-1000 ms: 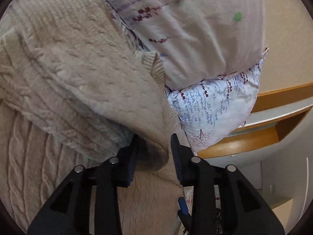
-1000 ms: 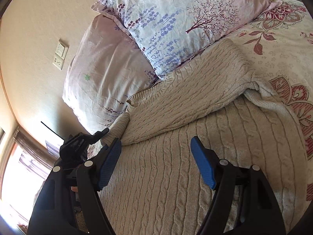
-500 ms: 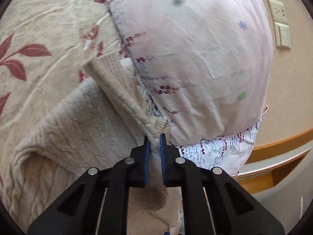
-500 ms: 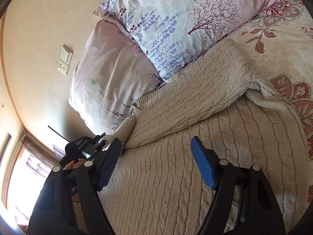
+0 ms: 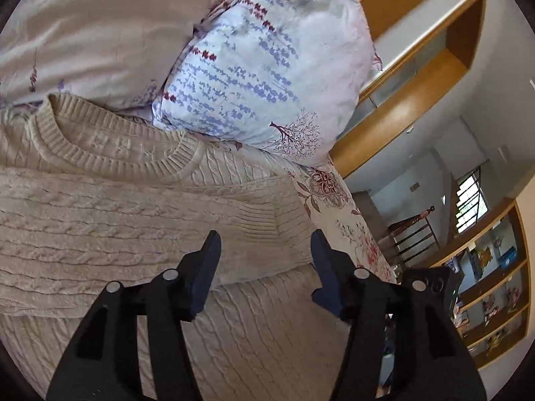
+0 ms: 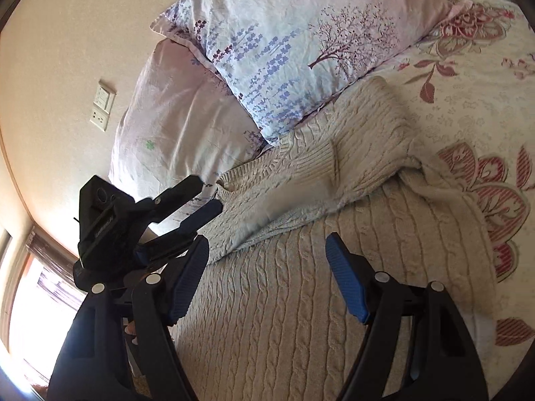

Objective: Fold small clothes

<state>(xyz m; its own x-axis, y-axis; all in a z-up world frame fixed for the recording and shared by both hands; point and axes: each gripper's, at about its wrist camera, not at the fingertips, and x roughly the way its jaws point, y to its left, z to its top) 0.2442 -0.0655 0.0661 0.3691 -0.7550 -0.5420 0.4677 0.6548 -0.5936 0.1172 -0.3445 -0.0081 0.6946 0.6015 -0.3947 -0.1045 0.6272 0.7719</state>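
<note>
**Sleeves folded in; body fold still to do**

Nearest, right wrist view: right gripper [image 6: 267, 277] hovers over the lower body of the cream cable-knit sweater [image 6: 301, 317], jaws spread wide, nothing between them, not touching the knit as far as can be seen. The sweater lies flat on the floral bedspread [image 6: 468, 107], hem end towards the cameras, neck end against the pillows.

Left gripper [image 5: 264, 267]: its jaws have just been opening. They now stand apart and released, with no cloth between the pads. It hangs above the folded-in sleeve [image 5: 133, 234], whose ribbed cuff [image 5: 257, 220] lies across the chest. In the right wrist view the same gripper [image 6: 197, 200] sits beside the sweater's edge near the neckline.

Further out: a second sleeve [image 6: 351, 167] also lies folded across the upper body. Neckline [image 5: 110, 153] rests open and flat, just below the lilac-print pillow [image 5: 267, 77]. A plain pink pillow [image 6: 174, 127] lies behind it, against the wall.

Judgement: both sleeves appear laid inward, so the side folds look done. Remaining: bring hem up towards the neck, or the reverse, to halve the body. The fold on the right looks bunched at the shoulder and may need smoothing first.
</note>
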